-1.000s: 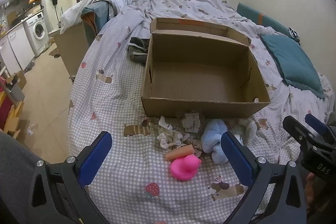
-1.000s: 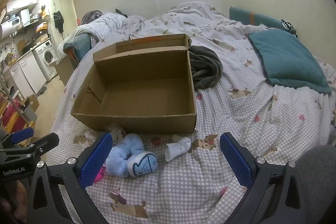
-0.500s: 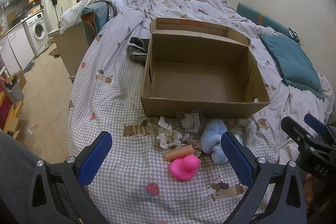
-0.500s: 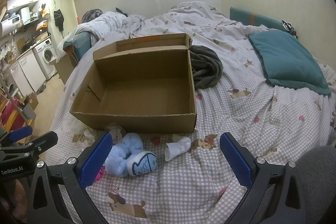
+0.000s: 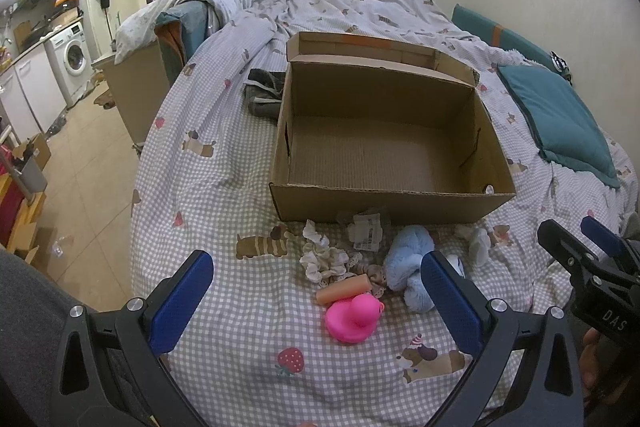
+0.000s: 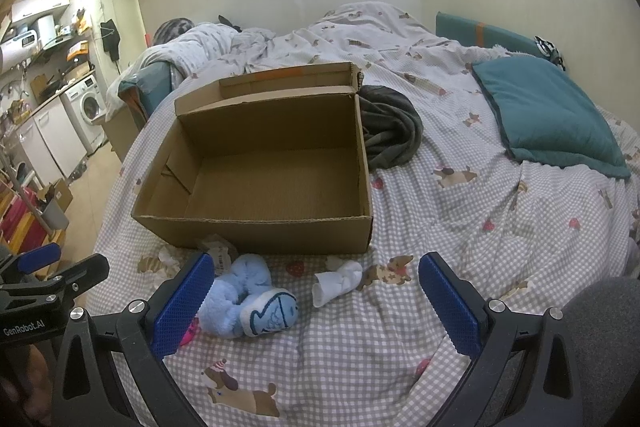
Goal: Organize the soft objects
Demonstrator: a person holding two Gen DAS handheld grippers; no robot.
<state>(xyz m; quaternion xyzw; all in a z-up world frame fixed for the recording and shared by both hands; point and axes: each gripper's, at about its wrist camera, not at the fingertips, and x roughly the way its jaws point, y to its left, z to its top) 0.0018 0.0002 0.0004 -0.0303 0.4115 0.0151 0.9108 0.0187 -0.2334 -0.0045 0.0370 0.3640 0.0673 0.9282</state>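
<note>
An open, empty cardboard box [image 5: 384,203] [image 6: 256,231] sits on the bed. In front of it lie a pink rubber duck [image 5: 352,315], an orange tube [image 5: 343,289], white lacy cloth [image 5: 324,259], a tagged packet [image 5: 366,231], a light blue plush [image 5: 408,261] [image 6: 248,297] and a rolled white sock [image 6: 338,281] [image 5: 478,241]. My left gripper [image 5: 316,297] is open and empty, hovering just before the duck. My right gripper [image 6: 312,303] is open and empty, above the plush and sock.
The bed has a checked sheet [image 6: 460,227]. A dark grey garment [image 6: 390,131] lies right of the box, a teal pillow [image 6: 548,119] further right. The bed's left edge drops to the floor [image 5: 80,195]. A washing machine [image 5: 74,57] stands far left.
Both grippers have drifted very slightly; the scene is otherwise the same. Nothing was taken hold of or moved.
</note>
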